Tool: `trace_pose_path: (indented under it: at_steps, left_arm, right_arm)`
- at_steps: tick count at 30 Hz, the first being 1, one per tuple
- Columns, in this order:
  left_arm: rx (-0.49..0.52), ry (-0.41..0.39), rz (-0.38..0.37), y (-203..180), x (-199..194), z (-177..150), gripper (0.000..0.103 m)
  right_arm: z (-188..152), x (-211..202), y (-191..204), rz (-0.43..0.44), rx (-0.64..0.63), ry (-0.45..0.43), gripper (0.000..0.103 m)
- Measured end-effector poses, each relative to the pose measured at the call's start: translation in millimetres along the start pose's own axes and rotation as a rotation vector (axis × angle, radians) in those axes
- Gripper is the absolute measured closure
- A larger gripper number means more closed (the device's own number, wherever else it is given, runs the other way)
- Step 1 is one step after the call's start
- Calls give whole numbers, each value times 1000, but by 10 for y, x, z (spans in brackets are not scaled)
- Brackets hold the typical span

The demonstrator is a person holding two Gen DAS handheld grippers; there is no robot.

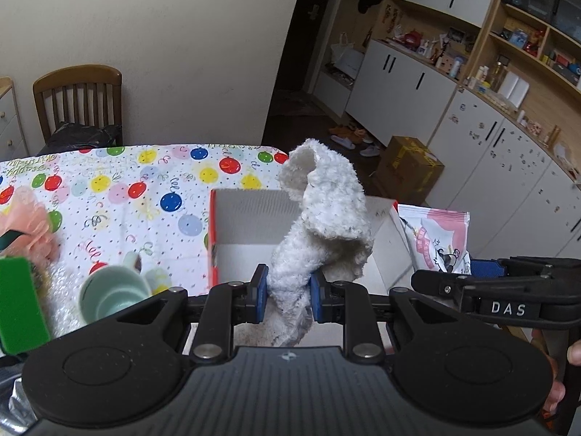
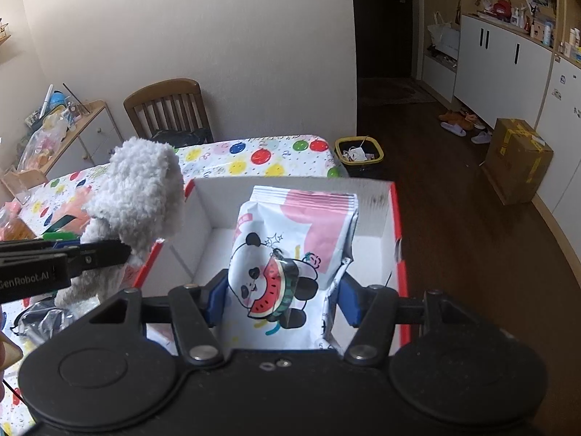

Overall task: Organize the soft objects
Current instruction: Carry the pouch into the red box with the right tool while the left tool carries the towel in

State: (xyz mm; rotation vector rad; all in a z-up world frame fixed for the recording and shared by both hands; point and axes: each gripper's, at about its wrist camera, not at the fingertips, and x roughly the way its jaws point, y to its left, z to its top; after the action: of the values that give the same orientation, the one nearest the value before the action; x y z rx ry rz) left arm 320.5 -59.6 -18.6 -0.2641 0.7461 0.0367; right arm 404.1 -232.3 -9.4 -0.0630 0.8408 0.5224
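1. Your left gripper (image 1: 289,292) fingers are clenched on a fuzzy white cloth (image 1: 323,210), flopped over above the open white box (image 1: 239,218).
2. Your right gripper (image 2: 281,296) fingers pinch a crinkly panda-print pouch (image 2: 290,254); its lower end is cut off.
3. Only the right view shows the box's far wall (image 2: 290,185).

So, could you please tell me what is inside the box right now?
The box shows only bare white floor and walls. The packet and the towel, each held in jaws, cover its near part, so that stays unseen.
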Motion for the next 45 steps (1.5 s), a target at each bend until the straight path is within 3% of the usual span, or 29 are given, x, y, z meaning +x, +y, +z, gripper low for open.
trace_pose_path:
  at_steps: [8, 15, 24, 31, 41, 45]
  left_arm:
    - [9, 52, 63, -215, 538, 188, 81]
    - [20, 111, 173, -227, 1084, 216, 81]
    - [38, 296, 221, -246, 1738, 78, 80]
    - [10, 358, 259, -129, 1978, -1, 81]
    - [5, 476, 241, -105, 2182, -15, 80]
    - [37, 505, 250, -142, 2226, -18, 80]
  right_arm:
    - [166, 426, -234, 9, -19, 55, 44]
    - [202, 832, -316, 22, -68, 122, 44]
    - [88, 1227, -290, 21, -178, 221, 44]
    - [13, 1390, -113, -2, -316, 251, 44]
    - [61, 1588, -130, 16, -312, 357, 41]
    - [73, 1582, -132, 13, -302, 352, 37]
